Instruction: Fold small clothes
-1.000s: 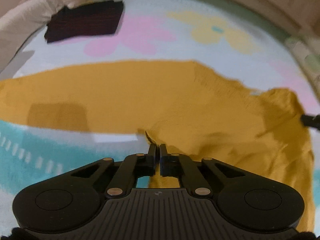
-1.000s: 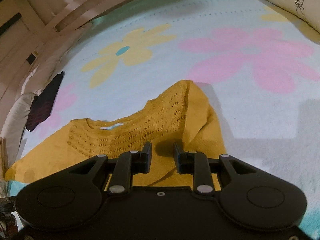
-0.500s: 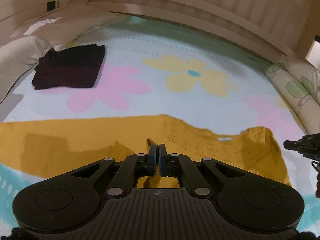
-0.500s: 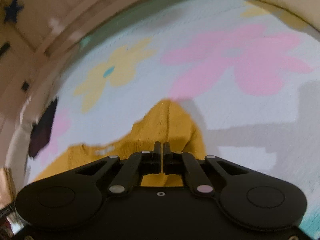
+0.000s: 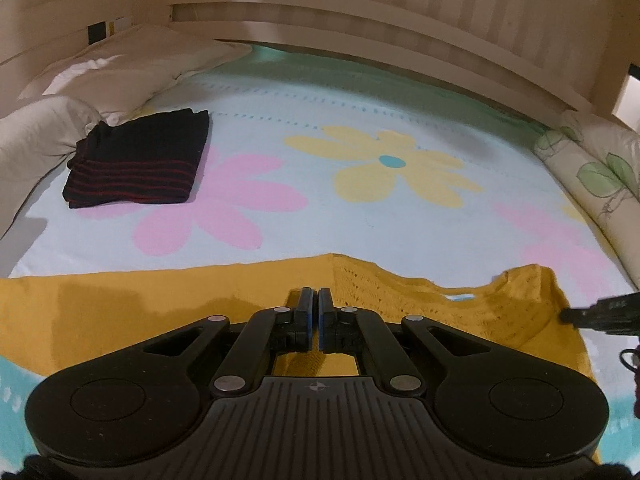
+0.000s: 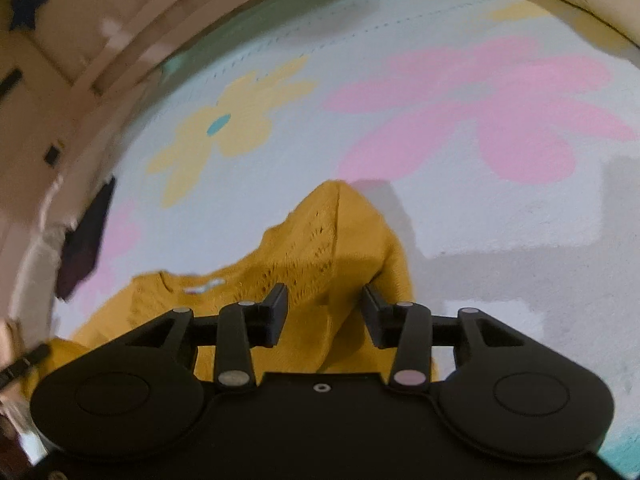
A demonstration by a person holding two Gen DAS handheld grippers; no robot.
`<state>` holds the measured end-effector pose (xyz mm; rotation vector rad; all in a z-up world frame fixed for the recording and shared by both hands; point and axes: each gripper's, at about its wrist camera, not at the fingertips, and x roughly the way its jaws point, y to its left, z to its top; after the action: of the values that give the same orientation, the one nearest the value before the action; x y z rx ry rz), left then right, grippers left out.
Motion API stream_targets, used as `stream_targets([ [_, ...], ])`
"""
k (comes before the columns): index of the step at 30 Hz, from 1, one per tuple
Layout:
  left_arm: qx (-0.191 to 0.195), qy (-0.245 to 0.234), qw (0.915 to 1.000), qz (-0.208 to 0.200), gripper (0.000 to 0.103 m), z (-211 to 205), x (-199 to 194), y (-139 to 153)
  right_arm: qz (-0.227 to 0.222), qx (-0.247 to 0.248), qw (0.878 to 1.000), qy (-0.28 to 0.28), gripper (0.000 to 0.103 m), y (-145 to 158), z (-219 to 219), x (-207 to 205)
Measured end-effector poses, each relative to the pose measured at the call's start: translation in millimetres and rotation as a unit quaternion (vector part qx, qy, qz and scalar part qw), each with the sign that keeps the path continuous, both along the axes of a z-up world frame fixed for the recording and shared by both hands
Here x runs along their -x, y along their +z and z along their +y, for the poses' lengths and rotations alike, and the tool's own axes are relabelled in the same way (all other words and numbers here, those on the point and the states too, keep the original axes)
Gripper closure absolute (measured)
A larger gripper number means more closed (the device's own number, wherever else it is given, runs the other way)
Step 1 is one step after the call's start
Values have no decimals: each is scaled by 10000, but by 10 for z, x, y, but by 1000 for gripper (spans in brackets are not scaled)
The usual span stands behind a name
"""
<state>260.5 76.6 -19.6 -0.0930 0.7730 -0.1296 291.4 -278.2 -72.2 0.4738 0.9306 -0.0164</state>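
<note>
Left gripper (image 5: pixel 319 312) closed, fabric pinch unclear, over yellow sweater (image 5: pixel 160 296), right gripper (image 6: pixel 325 308) wide above sweater, black folded garment (image 5: pixel 140 164) far left on bed (image 5: pixel 320 208)

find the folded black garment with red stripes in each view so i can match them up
Left wrist: the folded black garment lies upper left on the bedspread, beside the white pillow.
Right wrist: the same garment is a blurred dark sliver at the far left edge.
Shared landmark: the yellow flower with the teal centre.
</note>
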Motion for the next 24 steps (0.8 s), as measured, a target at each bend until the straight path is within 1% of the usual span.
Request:
stream_targets([
  [1,22,-7,10000,-3,101,3,10,2,44,81,10000,-13,95,-4,24,-13],
  [3,71,-34,10000,7,101,3,4,-5,36,11,9999,-117,96,18,-9,-45],
  [5,84,-33,10000,39,101,3,-23,-35,-173,-89,9991,-379,96,96,-122,-57],
  [7,72,7,9999,116,101,2,-70,-96,-259,-261,9974,-625,96,160,-263,-122],
  [9,73,41,9997,217,101,8,-112,-165,-261,-327,9956,-845,96,179,-373,-210],
  [12,11,75,9993,373,101,22,-174,-293,-193,-352,9940,-1016,96,147,-469,-364],
  [16,-71,109,9984,555,101,56,-225,-440,-5,-247,9925,-1196,96,11,-561,-532],
  [17,-79,125,9981,596,101,66,-234,-472,53,-193,9924,-1214,95,-32,-571,-562],
  [19,-49,145,9976,669,101,94,-243,-521,102,-125,9919,-1260,86,-112,-607,-588],
  [20,-35,144,9975,691,101,104,-240,-533,55,-125,9915,-1296,84,-119,-641,-571],
  [21,-32,147,9974,705,101,114,-237,-539,-16,-150,9906,-1360,76,-117,-697,-538],
  [22,-35,150,9974,707,101,119,-236,-539,-93,-191,9901,-1389,70,-97,-745,-487],
  [23,-32,159,9974,707,101,129,-240,-540,-193,-216,9904,-1353,61,-63,-779,-418],
  [24,-11,178,9973,707,101,141,-236,-538,-247,-162,9921,-1217,60,-31,-790,-350],
])
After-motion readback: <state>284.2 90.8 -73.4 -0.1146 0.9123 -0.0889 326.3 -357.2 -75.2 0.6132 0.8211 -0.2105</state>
